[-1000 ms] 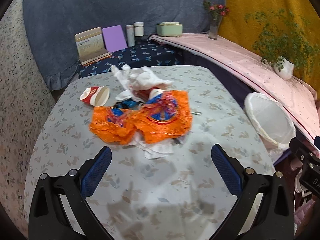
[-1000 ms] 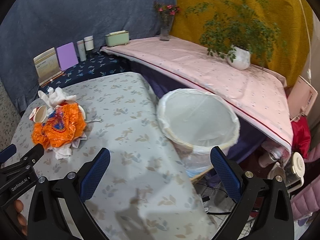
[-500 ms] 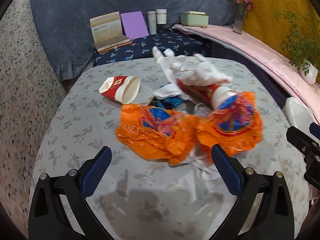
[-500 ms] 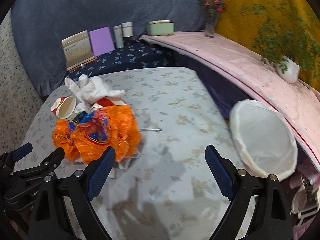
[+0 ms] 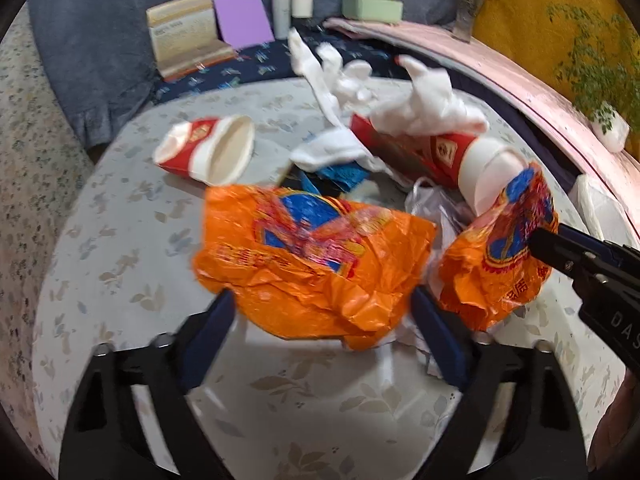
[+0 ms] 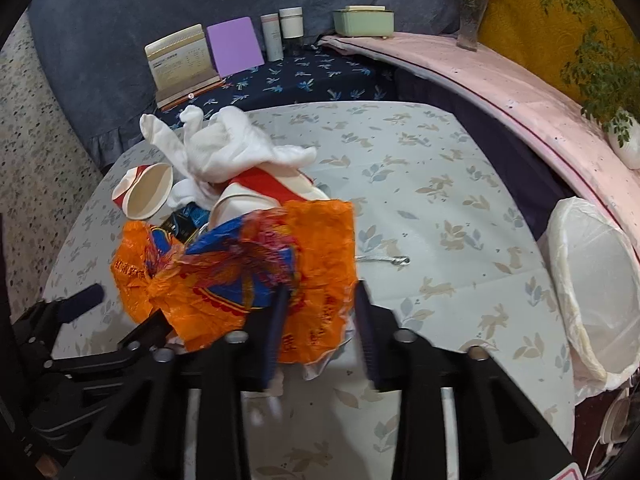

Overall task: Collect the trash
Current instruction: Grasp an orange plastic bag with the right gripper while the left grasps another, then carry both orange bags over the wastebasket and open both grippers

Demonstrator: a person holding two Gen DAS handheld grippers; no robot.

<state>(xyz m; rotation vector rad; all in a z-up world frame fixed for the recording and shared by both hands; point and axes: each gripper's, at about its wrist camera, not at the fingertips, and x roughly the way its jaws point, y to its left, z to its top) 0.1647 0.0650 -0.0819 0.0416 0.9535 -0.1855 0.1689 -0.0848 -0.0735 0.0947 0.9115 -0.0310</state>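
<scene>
On the floral desk (image 6: 420,184) lies the trash heap. The left claw (image 5: 322,312) gapes wide around the near orange wrapper (image 5: 308,256); the right claw (image 6: 320,304), narrowed, straddles the other orange wrapper (image 6: 304,264). Behind are white rags (image 6: 224,152), a crushed paper cup (image 5: 208,152), and the lined bin (image 6: 592,280) at the desk's right edge.

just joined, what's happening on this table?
Trash pickup. A person with a hand-held gripper in each hand is going at a pile of litter on the table. The left hand-held gripper is open around one orange bag; the right hand-held gripper is narrowing on the other orange bag. Paper cups and tissues remain. The lined bin waits at the table's edge.
</scene>
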